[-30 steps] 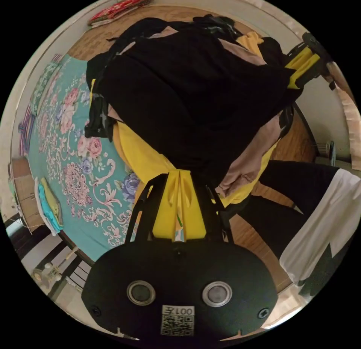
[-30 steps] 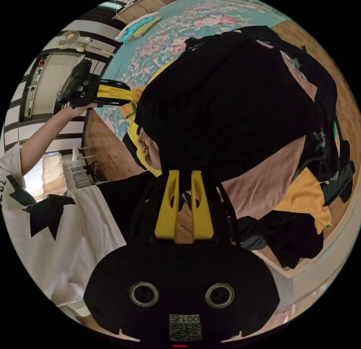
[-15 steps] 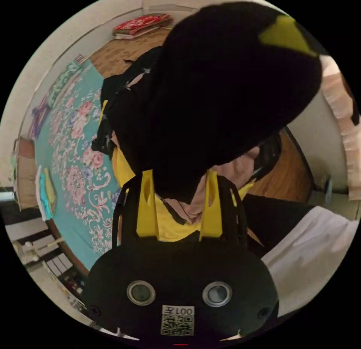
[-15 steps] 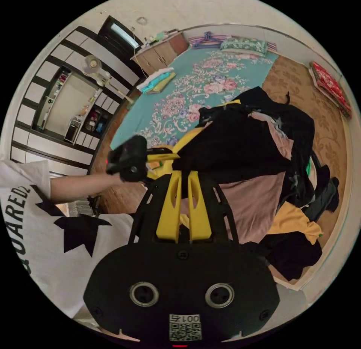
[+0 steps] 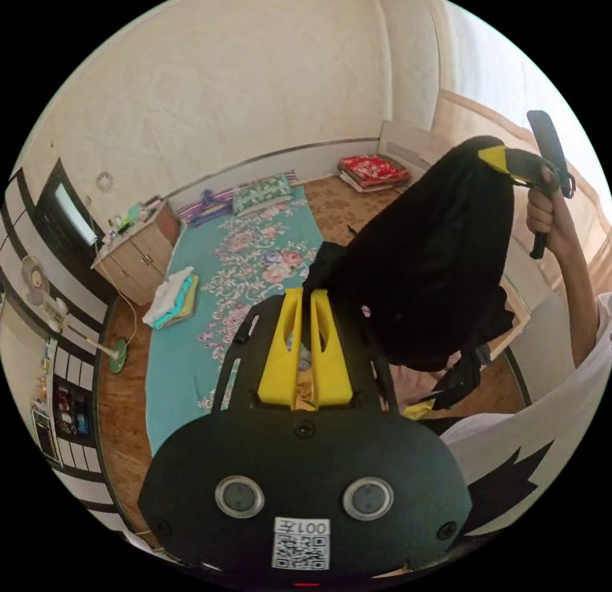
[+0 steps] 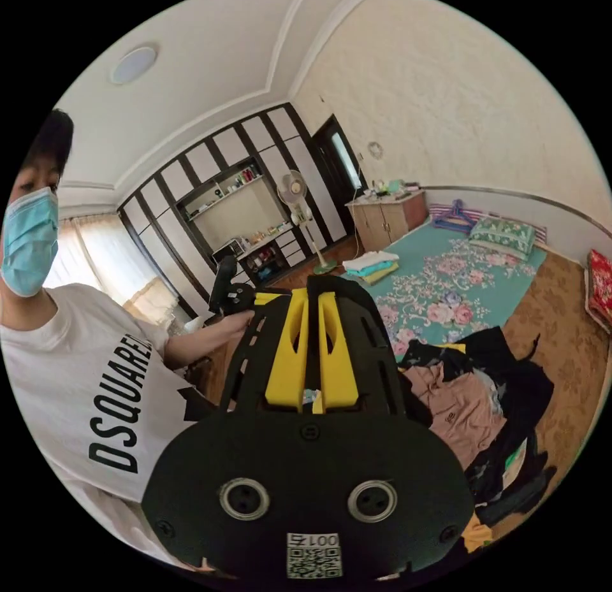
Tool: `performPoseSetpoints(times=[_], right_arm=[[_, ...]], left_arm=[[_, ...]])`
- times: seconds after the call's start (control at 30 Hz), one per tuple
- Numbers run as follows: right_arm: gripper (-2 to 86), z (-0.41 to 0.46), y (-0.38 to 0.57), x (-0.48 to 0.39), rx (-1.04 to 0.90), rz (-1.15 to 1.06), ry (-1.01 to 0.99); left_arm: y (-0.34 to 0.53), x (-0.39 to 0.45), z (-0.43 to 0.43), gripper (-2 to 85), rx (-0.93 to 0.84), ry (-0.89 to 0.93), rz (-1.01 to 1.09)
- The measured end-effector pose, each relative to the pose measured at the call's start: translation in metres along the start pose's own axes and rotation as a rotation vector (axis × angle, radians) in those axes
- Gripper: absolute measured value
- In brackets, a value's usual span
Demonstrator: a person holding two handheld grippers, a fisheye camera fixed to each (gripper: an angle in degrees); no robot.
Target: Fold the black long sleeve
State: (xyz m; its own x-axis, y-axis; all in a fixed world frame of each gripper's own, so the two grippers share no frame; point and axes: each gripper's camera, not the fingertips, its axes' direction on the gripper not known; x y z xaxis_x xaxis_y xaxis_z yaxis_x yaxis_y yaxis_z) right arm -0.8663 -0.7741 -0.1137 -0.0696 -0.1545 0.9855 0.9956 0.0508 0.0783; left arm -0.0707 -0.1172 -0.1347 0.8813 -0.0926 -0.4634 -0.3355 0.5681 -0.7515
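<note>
The black long sleeve (image 5: 433, 260) hangs in the air, stretched between both grippers. My left gripper (image 5: 308, 294) is shut on one edge of it, with black cloth pinched at the jaw tips. In the left gripper view, my right gripper (image 5: 503, 160) is held up by a hand (image 5: 547, 215) at the garment's far top corner. In the right gripper view, my right gripper (image 6: 313, 294) has its jaws closed on black cloth at their tips. The left gripper (image 6: 255, 296) shows just beyond it, held in a hand.
A pile of black, tan and yellow clothes (image 6: 472, 401) lies on the brown carpet. Beside it spreads a teal floral mat (image 5: 210, 311) with a small folded stack (image 5: 171, 296) and a pillow (image 5: 261, 194). A fan (image 6: 296, 194) and a cabinet (image 6: 382, 219) stand at the far end.
Both grippers have risen from the clothes pile, lifting the black long sleeve clear. The left gripper stood open half a second ago and is now shut on the garment's edge.
</note>
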Motion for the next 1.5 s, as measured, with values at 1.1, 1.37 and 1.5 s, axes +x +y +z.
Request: performPoseSetpoints(times=[1.1, 1.37, 1.5], right_arm=[[1.5, 0.667, -0.241, 0.024, -0.154, 0.242, -0.14], [2.5, 0.825, -0.423, 0.059, -0.286, -0.031, 0.12], [2.8, 0.92, -0.426, 0.078, -0.375, 0.023, 0.175]], left_arm=[[0.27, -0.671, 0.064, -1.1, -0.257, 0.151, -0.206], [0.168, -0.831, 0.074, -1.1, -0.094, -0.095, -0.095], [0.189, -0.869, 0.128, -1.1, -0.126, -0.129, -0.058]])
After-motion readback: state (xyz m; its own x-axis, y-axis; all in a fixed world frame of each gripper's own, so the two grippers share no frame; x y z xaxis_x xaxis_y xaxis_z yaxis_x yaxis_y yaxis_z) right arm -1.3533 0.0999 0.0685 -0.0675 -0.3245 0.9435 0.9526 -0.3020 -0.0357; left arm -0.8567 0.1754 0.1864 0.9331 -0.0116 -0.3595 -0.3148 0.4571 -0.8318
